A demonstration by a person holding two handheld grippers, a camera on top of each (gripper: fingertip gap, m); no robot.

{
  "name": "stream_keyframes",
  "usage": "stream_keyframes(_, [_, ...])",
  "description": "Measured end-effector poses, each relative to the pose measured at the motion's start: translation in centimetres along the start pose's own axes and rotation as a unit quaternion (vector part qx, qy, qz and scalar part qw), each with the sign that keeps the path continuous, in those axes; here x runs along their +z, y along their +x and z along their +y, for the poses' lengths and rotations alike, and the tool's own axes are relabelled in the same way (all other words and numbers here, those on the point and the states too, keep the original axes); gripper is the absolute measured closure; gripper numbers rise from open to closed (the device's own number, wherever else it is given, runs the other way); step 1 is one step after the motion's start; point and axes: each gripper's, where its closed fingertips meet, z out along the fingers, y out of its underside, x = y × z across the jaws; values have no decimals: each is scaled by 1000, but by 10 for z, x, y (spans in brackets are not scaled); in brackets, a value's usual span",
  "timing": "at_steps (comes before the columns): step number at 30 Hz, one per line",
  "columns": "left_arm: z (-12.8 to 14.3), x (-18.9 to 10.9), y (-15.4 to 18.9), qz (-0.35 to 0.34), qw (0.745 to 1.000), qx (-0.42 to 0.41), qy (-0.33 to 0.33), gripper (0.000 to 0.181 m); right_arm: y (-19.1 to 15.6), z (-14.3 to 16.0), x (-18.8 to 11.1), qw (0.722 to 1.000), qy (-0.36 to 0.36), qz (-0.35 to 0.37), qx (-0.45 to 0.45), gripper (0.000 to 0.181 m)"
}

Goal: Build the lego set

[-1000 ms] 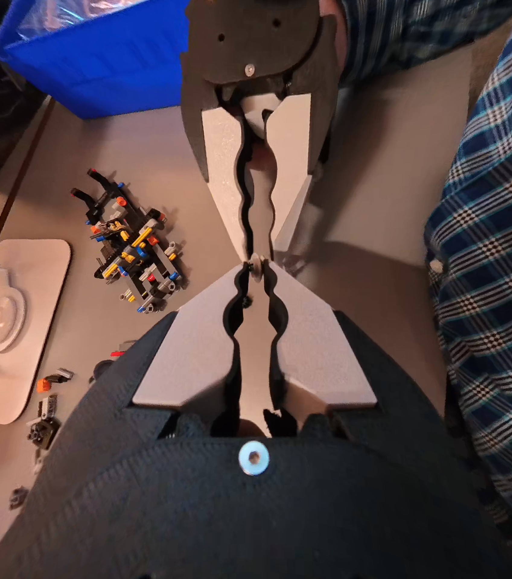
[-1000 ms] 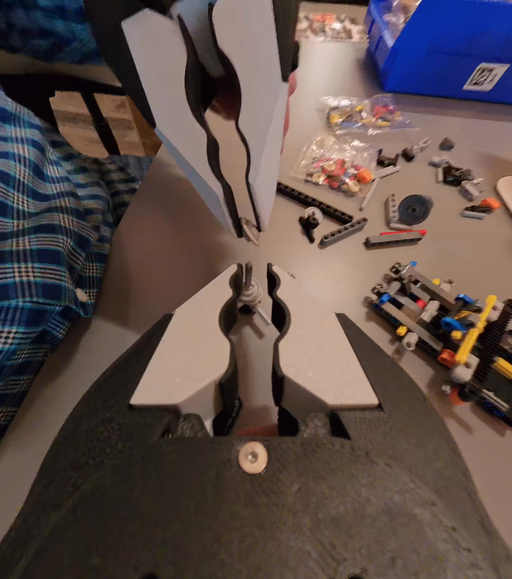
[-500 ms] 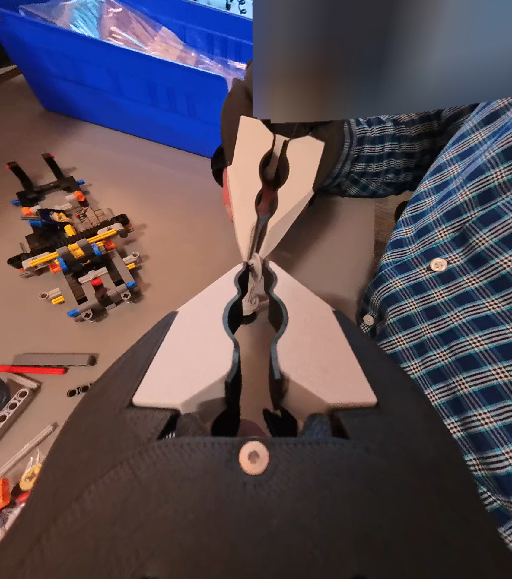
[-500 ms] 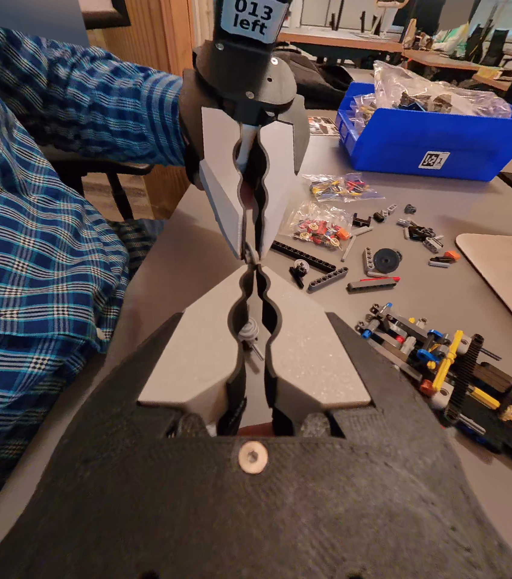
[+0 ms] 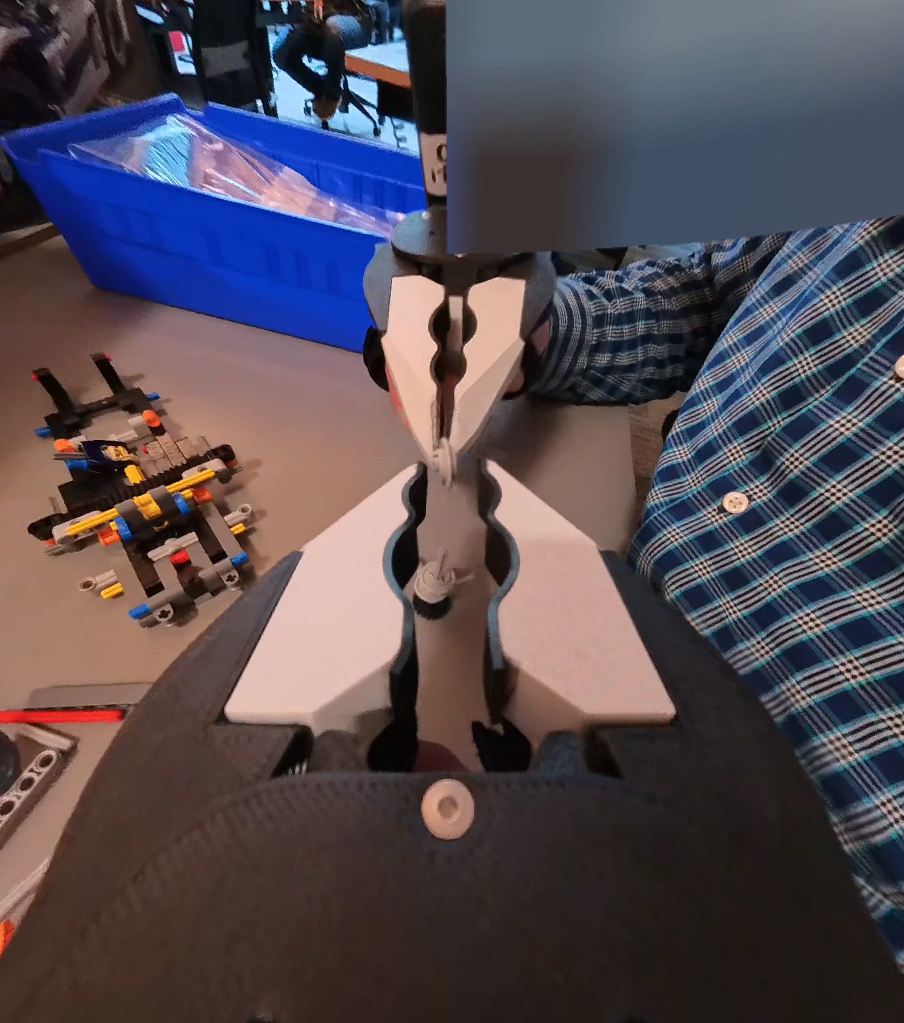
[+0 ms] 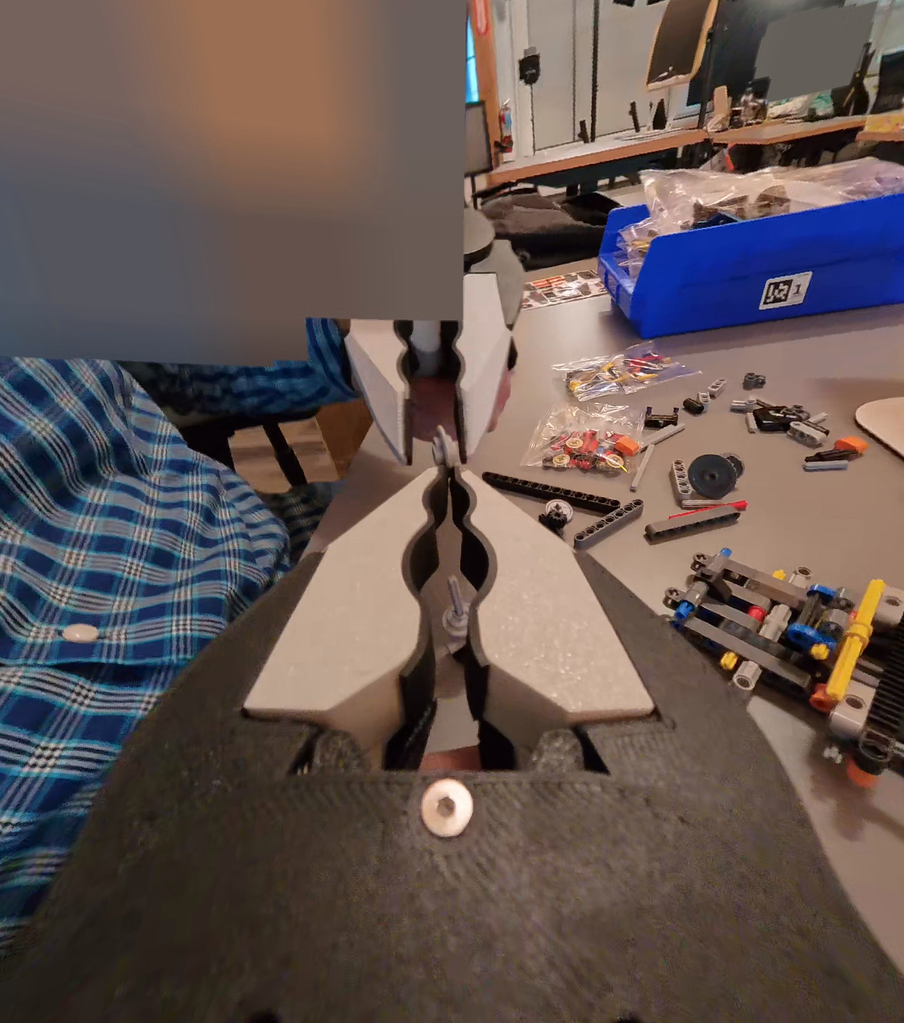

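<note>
left claw (image 5: pixel 447 476) jaws parted, tips wide. right claw (image 6: pixel 448 475) jaws nearly closed at the tips. the two claws face each other tip to tip, almost touching. plaid-sleeved arm (image 5: pixel 632 326) reaches in behind the right claw.

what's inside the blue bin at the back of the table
The blue bin holds clear plastic bags piled above its rim, with dark and a few yellow lego pieces showing through. Whatever lies beneath the bags is hidden by the bin's walls.

Warm indoor light, soft shadows; wide-angle edge distortion, slight blur at periphery.
</note>
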Motion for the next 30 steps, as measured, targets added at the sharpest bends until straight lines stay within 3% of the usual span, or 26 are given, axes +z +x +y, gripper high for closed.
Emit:
stream_keyframes(3, [-7,-4,-7,-34,999,16,20,161,8,-9,-4,997,33,-3,70,181])
stream_keyframes(5, [-9,-7,-17,-92,994,59,17,155,14,-15,-7,990,56,-8,127,181])
stream_keyframes(10, [-18,-10,-30,-209,959,191,-9,153,29,-17,-11,966,93,-16,239,181])
stream_keyframes(14, [-16,-4,-32,-224,950,213,-31,153,31,-17,-11,961,99,-18,257,181])
stream_keyframes(18, [-18,-6,-38,-231,955,183,-23,155,31,-17,-11,963,98,-13,250,181])
stream_keyframes(20, [-20,-9,-39,-220,965,142,-9,158,33,-15,-11,977,81,21,197,181])
stream_keyframes(23, [-18,-10,-35,-157,987,10,25,155,34,-12,-10,991,14,128,-18,181])
stream_keyframes(24, [-18,-12,-34,-138,989,-30,42,153,34,-12,-10,980,-11,166,-106,181])
stream_keyframes(27, [-18,-13,-27,-88,989,-100,71,148,27,-13,-8,909,-71,240,-335,181])
stream_keyframes(30, [-16,-9,-19,-60,989,-117,68,147,11,-21,-5,862,-65,248,-437,181])
